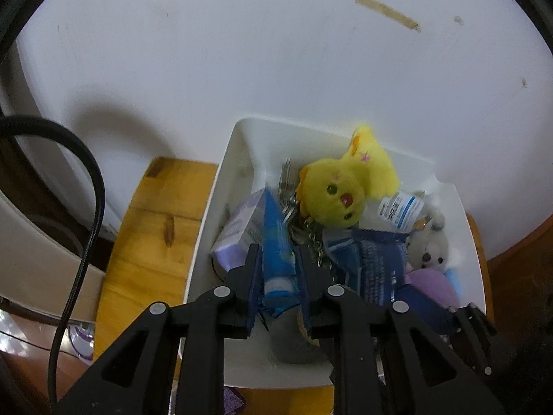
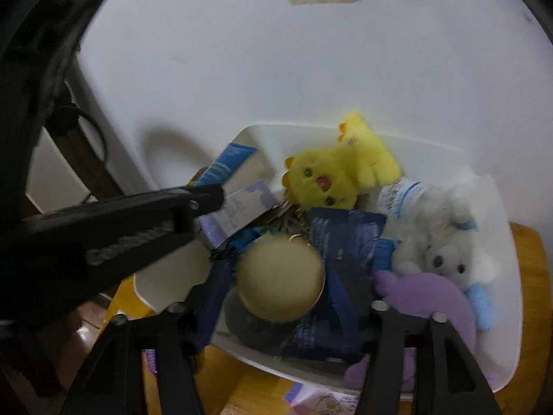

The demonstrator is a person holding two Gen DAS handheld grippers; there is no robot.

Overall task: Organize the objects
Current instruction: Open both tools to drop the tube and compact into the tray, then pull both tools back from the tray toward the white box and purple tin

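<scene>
A white bin (image 1: 242,145) on a wooden stool holds a yellow plush (image 1: 340,190), a white plush (image 1: 432,252), a purple plush (image 2: 425,294), a lavender box (image 1: 238,231), dark blue packets (image 1: 373,266) and a small labelled bottle (image 1: 401,209). My left gripper (image 1: 278,269) is shut on a blue tube (image 1: 276,252) over the bin's left side; the tube (image 2: 224,162) also shows in the right wrist view, with the left gripper's arm (image 2: 138,221). My right gripper (image 2: 280,287) is shut on a dark jar with a tan round lid (image 2: 281,278) above the bin (image 2: 501,207).
The wooden stool (image 1: 155,228) stands against a white wall (image 1: 276,52) with a strip of tape (image 1: 387,12). A black cable (image 1: 93,207) hangs at left. Purple printed items (image 2: 321,404) lie in front of the bin.
</scene>
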